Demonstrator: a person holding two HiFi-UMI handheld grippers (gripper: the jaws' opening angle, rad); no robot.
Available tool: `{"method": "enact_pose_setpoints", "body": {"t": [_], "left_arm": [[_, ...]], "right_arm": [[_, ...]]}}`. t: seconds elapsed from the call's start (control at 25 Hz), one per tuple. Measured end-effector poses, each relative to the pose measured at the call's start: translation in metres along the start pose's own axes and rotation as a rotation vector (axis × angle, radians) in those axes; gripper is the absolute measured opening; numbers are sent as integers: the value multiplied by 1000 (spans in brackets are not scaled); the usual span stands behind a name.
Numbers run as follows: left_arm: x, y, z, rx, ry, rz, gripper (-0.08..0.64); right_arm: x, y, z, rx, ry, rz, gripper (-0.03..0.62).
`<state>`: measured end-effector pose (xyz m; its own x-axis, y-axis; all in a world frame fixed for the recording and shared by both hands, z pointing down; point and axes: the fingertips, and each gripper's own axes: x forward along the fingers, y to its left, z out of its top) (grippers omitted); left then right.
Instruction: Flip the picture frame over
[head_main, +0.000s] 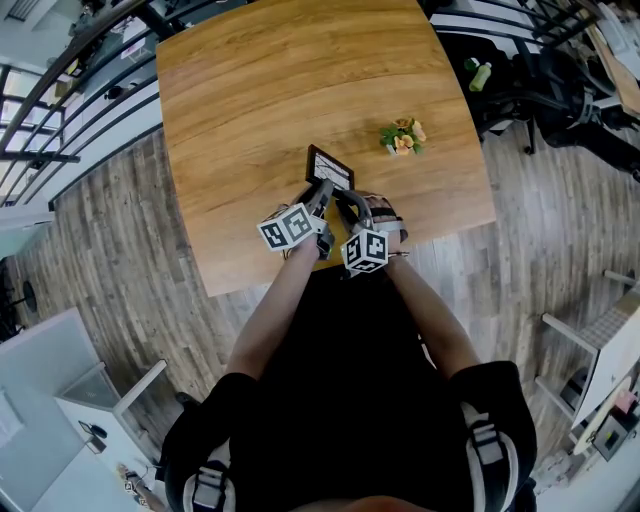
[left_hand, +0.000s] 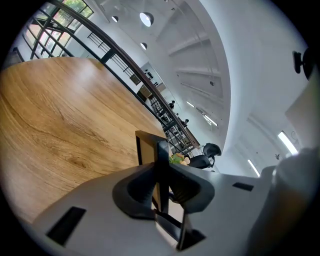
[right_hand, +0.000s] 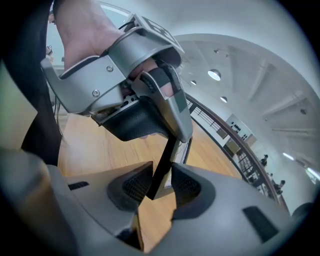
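1. Left gripper (left_hand: 161, 187) is clamped on the picture frame (head_main: 330, 166). The frame's dark rim stands edge-on between its two pads, with no gap showing on either side.
2. Right gripper (right_hand: 161, 185) grips the same frame from the other side. A thin black edge and a pale face fill the space between its pads, slanting up toward the left gripper's jaws.
3. The frame sits over the near part of the table (head_main: 250, 90), close to the edge by the person's body and tilted rather than flat. Whether its far edge touches the wood cannot be told.
4. Bare wood stretches beyond the frame and to its left – wide open room on both sides.
5. A small flower sprig (head_main: 403, 137) lies farther out and to the right, well apart from the frame.
6. Both forearms (head_main: 285, 300) run in from the body and converge, so the hands sit side by side.
7. The two marker cubes (head_main: 290, 226) are just beside each other – both grippers point away from the person and slope downward.
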<state>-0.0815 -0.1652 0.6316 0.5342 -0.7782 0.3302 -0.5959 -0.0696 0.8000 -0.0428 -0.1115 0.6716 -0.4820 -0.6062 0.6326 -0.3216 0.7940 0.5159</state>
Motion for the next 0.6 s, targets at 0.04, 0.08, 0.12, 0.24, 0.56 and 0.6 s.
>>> {"method": "enact_pose_setpoints", "body": {"t": [0.04,0.08,0.12,0.24,0.56,0.6], "left_arm": [[-2,1,1,10,-3,1,95],[-3,2,3,19,-7,2,95],[-5,4,4,25,-11,3,94],[-8,8,8,37,-11,-2,94],[-16,17,8,75,4,-2,94],[-17,17,7,81,9,-5,94]], "right_arm": [[-1,2,0,14,-8,13,115],[-2,4,-1,31,-17,27,116],[-4,6,-2,49,-24,39,117],[-7,9,-9,81,-26,63,108],[-16,7,-13,152,-53,93,106],[-16,7,-14,182,-57,103,108]]}}
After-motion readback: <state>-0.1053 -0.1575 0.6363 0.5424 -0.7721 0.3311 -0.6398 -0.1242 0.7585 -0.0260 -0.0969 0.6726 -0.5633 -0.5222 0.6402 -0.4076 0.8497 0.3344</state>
